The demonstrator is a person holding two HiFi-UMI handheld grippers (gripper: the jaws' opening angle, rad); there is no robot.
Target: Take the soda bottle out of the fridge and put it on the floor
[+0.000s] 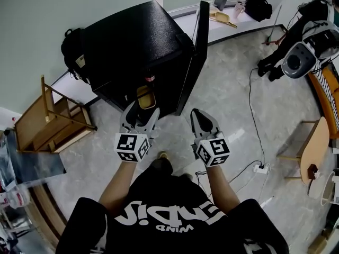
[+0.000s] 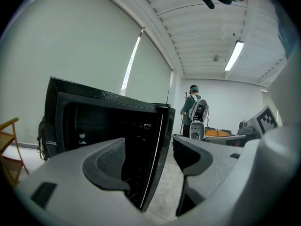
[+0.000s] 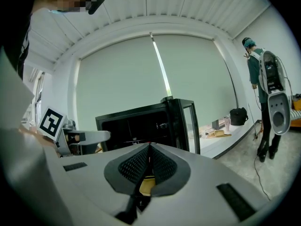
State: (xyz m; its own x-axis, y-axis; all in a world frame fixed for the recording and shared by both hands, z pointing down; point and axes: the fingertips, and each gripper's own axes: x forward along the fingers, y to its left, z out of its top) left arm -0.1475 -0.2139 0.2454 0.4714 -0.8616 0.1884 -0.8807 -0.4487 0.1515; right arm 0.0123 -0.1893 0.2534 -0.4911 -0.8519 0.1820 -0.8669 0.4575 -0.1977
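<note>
The black mini fridge (image 1: 132, 41) stands with its door (image 1: 197, 57) swung open to the right. In its opening, a small red-capped top (image 1: 150, 79) shows above a yellow body (image 1: 144, 96); this looks like the soda bottle. My left gripper (image 1: 142, 110) is just in front of the opening, open, with nothing between its fingers. In the left gripper view the left gripper (image 2: 149, 145) frames the dark fridge inside and the door edge (image 2: 157, 159). My right gripper (image 1: 197, 114) is shut and empty, beside the door's lower edge. The right gripper (image 3: 150, 146) faces the fridge (image 3: 141, 121).
A wooden chair (image 1: 53, 120) lies tipped at the left. A dark backpack (image 1: 71, 49) leans behind the fridge. A cable and power strip (image 1: 259, 168) cross the floor at the right, near a wooden stool (image 1: 312, 147). A person with a backpack device (image 3: 263, 84) stands farther off.
</note>
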